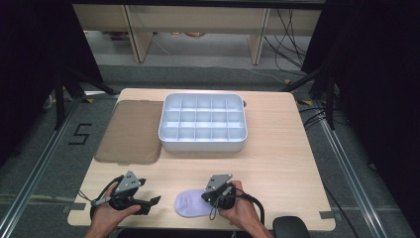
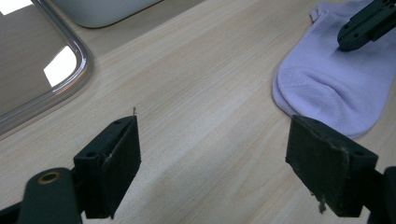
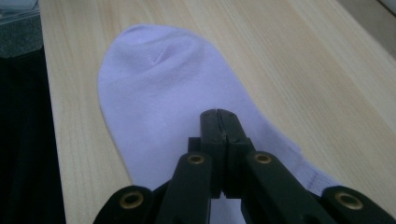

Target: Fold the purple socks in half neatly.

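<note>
A pale lilac sock (image 1: 190,204) lies flat near the table's front edge, between my two hands. My right gripper (image 1: 207,197) is shut, its jaws pressed together. In the right gripper view its tip (image 3: 218,114) rests over the middle of the sock (image 3: 173,88), and I see no fabric pinched between the jaws. My left gripper (image 1: 150,203) sits left of the sock and points toward it. In the left gripper view it (image 2: 212,158) stands wide open over bare wood, with the sock (image 2: 327,88) ahead at the right and the right gripper's tip (image 2: 357,32) on the sock.
A white tray (image 1: 203,144) divided into several compartments stands at the middle back. A brown translucent lid (image 1: 131,131) lies to its left, and its rim (image 2: 70,86) is near my left gripper. A black object (image 1: 292,228) sits at the front right edge.
</note>
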`<state>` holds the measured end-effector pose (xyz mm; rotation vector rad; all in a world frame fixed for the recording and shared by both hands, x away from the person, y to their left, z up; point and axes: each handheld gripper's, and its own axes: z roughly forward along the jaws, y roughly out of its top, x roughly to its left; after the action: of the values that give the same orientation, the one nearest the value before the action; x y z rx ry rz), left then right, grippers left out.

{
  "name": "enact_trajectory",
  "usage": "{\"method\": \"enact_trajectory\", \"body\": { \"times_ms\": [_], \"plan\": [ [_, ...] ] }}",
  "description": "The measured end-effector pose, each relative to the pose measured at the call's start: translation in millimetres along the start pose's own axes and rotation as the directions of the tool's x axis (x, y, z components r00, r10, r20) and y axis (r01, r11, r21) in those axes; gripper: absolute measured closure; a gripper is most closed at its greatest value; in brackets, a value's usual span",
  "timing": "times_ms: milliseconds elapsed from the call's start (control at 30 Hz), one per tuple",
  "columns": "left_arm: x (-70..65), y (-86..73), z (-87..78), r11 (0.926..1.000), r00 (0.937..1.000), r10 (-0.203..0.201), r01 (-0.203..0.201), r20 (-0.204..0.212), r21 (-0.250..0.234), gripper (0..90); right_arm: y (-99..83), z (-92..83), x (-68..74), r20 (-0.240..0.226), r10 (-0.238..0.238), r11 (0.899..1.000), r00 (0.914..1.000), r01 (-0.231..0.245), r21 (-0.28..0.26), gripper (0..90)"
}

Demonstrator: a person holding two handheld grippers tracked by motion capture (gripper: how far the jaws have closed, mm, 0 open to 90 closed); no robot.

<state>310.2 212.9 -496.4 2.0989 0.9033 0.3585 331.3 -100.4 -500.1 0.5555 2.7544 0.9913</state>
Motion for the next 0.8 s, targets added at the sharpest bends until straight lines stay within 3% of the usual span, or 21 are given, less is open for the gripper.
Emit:
{"method": "enact_trajectory", "body": {
  "times_ms": [67,100,133,233,333,433,600,633,667,767,800],
  "plan": [
    [-1.2,-0.5,0.9,0.9997,0.9997,-0.023,0.023,-0.003,-0.008,17.4,1.7,3.2,0.3,-0.005,-0.001,1.0,1.0,0.001,0.013,90.0],
    [-1.2,-0.5,0.9,0.9997,0.9997,-0.023,0.023,-0.003,-0.008,17.4,1.7,3.2,0.3,-0.005,-0.001,1.0,1.0,0.001,0.013,90.0],
    [-0.2,0.4,0.0,1.0,1.0,0.003,-0.003,-0.003,0.001,17.3,3.8,6.0,0.0,0.0,0.0,1.0,1.0,0.0,0.016,90.0],
    [-2.5,1.2,2.6,1.0,1.0,-0.004,0.004,-0.002,0.0,17.3,7.5,9.4,-1.5,0.009,0.025,0.999,0.9996,-0.026,0.02,90.0],
    [-5.1,3.3,7.3,0.9995,0.9995,0.029,-0.029,0.014,0.015,17.4,13.7,15.0,-2.7,0.012,0.006,1.0,0.9999,-0.006,0.018,90.0],
    [-6.6,4.1,10.2,0.9999,0.9997,0.016,-0.016,0.021,0.006,17.5,18.8,19.6,-3.2,0.013,0.001,1.0,0.9999,-0.001,0.018,90.0],
    [-4.3,5.7,12.9,0.9992,0.999,0.027,-0.028,0.034,0.03,21.0,25.6,26.0,-3.7,-0.009,-0.021,1.0,0.9997,0.021,0.013,90.0],
    [-5.5,5.7,15.2,0.9998,0.9993,0.008,-0.009,0.037,0.016,21.6,26.8,26.9,-2.8,-0.009,-0.011,1.0,0.9999,0.011,0.012,90.0],
    [-4.5,6.2,15.5,0.9993,0.9991,0.023,-0.024,0.037,0.03,21.9,28.0,27.8,-3.0,-0.01,-0.016,1.0,0.9998,0.016,0.014,90.0],
    [-4.8,6.4,18.4,0.9996,0.9992,0.012,-0.013,0.038,0.026,23.3,30.5,29.6,-3.2,-0.014,-0.018,1.0,0.9997,0.018,0.018,90.0],
    [-3.7,6.7,21.1,0.9991,0.9987,-0.016,0.014,0.049,0.04,23.5,32.7,32.2,-3.1,-0.013,-0.02,1.0,0.9997,0.02,0.013,90.0]
  ]
}}
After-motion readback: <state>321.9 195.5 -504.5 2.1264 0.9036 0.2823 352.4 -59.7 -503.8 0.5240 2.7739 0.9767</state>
